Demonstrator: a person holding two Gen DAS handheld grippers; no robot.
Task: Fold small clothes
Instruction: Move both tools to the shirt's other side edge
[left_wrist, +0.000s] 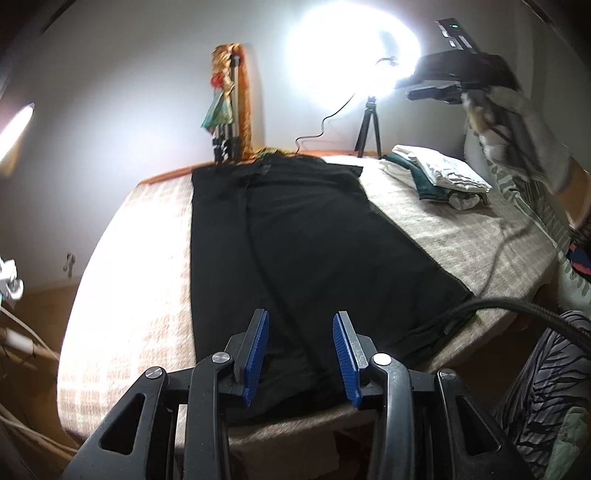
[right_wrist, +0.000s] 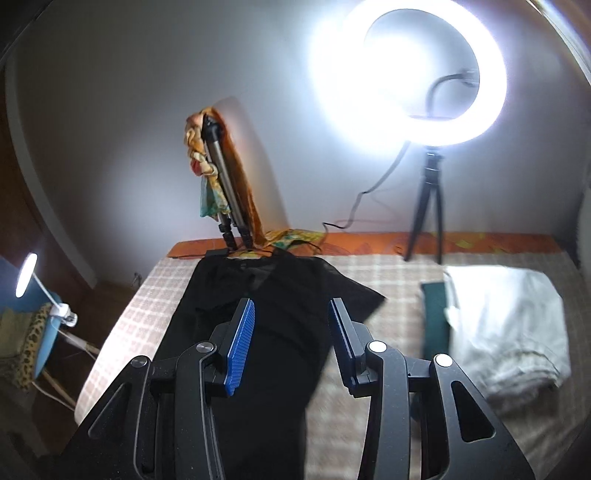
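Note:
A black garment (left_wrist: 295, 251) lies flat and lengthwise on the checked beige table cover (left_wrist: 140, 258). One side looks folded in along a long seam. My left gripper (left_wrist: 301, 321) is open and empty, just above the garment's near hem. My right gripper (right_wrist: 291, 310) is open and empty, raised above the garment (right_wrist: 273, 317) near its far end. The right gripper also shows in the left wrist view (left_wrist: 461, 81), high at the upper right, held by a gloved hand.
A stack of folded white and green clothes (left_wrist: 439, 177) sits at the right side; it also shows in the right wrist view (right_wrist: 506, 321). A ring light on a small tripod (right_wrist: 424, 206) and a second tripod (right_wrist: 225, 206) stand at the far edge. A cable (left_wrist: 509, 306) crosses the near right corner.

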